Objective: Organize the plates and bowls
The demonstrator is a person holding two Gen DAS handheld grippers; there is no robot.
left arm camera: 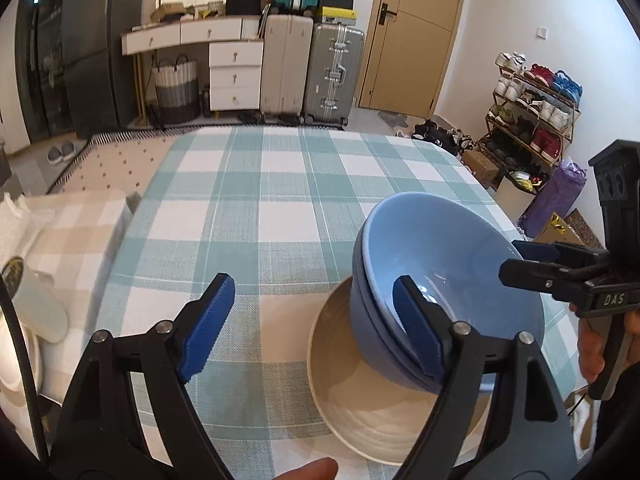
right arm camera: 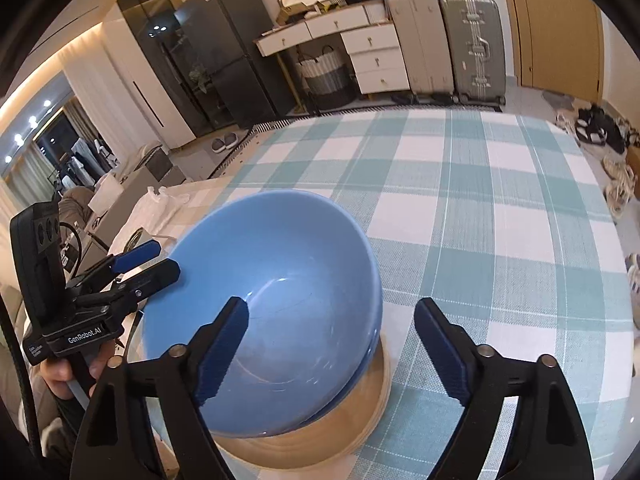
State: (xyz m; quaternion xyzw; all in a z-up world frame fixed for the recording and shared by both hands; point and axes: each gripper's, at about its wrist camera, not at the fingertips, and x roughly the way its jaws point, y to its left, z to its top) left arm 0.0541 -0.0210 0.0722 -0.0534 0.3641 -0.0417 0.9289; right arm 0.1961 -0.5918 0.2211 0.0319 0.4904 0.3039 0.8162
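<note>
Two blue bowls [left arm camera: 440, 276] sit nested, tilted, inside a wide cream bowl [left arm camera: 360, 412] on the checked tablecloth. In the right wrist view the blue bowls [right arm camera: 272, 300] rest on the cream bowl [right arm camera: 360, 424]. My left gripper [left arm camera: 312, 320] is open and empty; its right finger stands in front of the blue bowls' near wall. My right gripper [right arm camera: 332, 344] is open and empty, its left finger over the top bowl's inside, its right finger outside the rim. Each gripper shows in the other's view, the right one [left arm camera: 532, 264] and the left one [right arm camera: 148, 260] beside the bowls.
The teal and white checked tablecloth [left arm camera: 280, 200] stretches beyond the bowls. A white cup [left arm camera: 36, 300] lies at the left on a beige cloth. Suitcases [left arm camera: 312, 68], drawers and a shoe rack [left arm camera: 528, 120] stand beyond the table.
</note>
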